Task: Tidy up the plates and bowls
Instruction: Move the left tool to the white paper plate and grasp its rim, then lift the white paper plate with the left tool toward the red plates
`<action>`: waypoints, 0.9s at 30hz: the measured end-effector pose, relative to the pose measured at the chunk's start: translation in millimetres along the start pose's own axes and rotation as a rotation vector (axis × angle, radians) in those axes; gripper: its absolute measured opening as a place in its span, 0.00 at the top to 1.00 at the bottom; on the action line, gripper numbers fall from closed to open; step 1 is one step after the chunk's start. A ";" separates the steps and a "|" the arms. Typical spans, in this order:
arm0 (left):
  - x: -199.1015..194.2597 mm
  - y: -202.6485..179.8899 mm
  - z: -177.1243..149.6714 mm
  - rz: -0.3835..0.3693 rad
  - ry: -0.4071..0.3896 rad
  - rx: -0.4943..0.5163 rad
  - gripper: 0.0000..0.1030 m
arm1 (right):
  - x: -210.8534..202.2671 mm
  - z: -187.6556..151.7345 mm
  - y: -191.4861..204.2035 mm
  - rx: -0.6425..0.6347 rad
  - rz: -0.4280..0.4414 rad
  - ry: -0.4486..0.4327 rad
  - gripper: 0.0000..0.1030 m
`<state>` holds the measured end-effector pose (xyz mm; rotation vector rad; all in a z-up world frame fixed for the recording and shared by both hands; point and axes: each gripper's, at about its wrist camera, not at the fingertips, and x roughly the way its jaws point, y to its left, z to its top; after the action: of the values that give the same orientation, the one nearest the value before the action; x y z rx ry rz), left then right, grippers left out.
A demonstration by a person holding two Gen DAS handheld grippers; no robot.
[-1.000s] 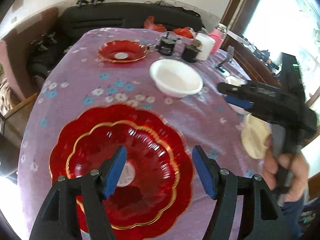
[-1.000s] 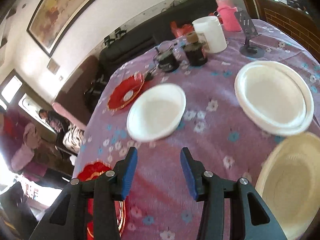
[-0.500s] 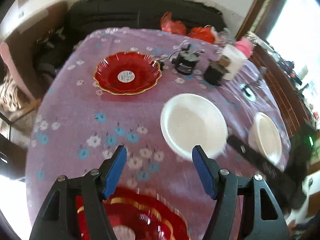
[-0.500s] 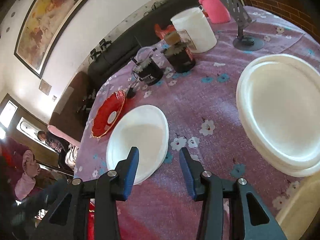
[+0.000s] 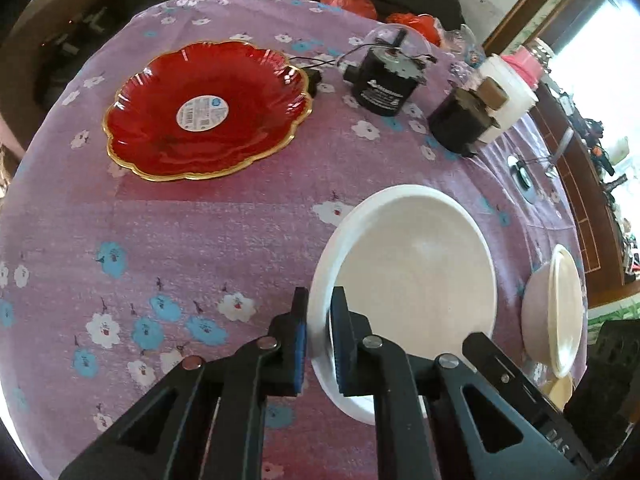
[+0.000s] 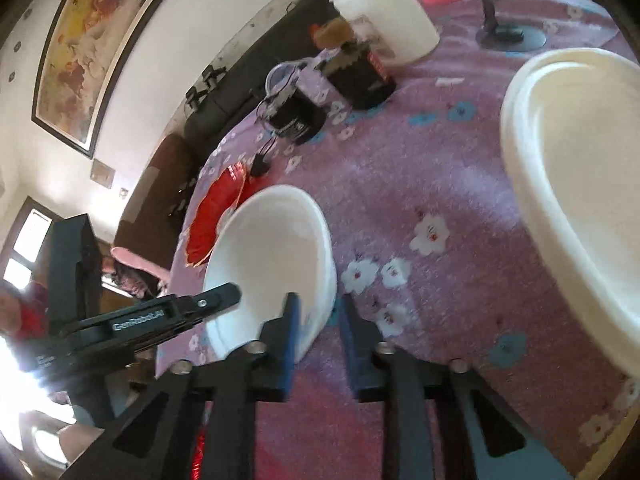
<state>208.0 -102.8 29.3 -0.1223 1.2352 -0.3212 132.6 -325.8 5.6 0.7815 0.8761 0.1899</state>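
Left wrist view: the round white plastic bowl's (image 5: 412,280) rim is being clamped by the closing left gripper (image 5: 319,336) and right gripper (image 6: 316,340); level lifting is advised.

Legible text, right wrist view: white lettering "GenRobot.AI" on the side of the black plastic left gripper (image 6: 224,294), along its arm.

Left wrist view: raised letters "DAS" visible on the black plastic right gripper (image 5: 476,344), at lower right edge; word cut off by the frame.

Round white paper sticker (image 5: 203,109) at the centre of the red scalloped glass plate with gold rim (image 5: 208,110): print present, too small to read.

Label on black cylindrical jar (image 5: 382,86): white print, illegible.
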 end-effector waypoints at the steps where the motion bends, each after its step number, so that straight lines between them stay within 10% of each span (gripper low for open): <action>1: -1.3 -2.3 -2.2 0.004 -0.004 0.010 0.91 | -2.1 -0.7 2.9 -0.020 -0.023 -0.011 0.87; 13: -75.2 -21.5 -50.1 -0.037 -0.099 0.067 0.91 | -66.5 -20.5 30.3 -0.094 -0.020 -0.080 0.88; 27: -113.0 -69.1 -227.0 -0.175 -0.139 0.262 0.89 | -197.1 -166.0 -4.9 -0.213 -0.067 -0.094 0.87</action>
<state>-50.5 -115.4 75.1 -0.0254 1.0375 -0.6135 -119.5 -329.4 59.5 0.5569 0.7775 0.1822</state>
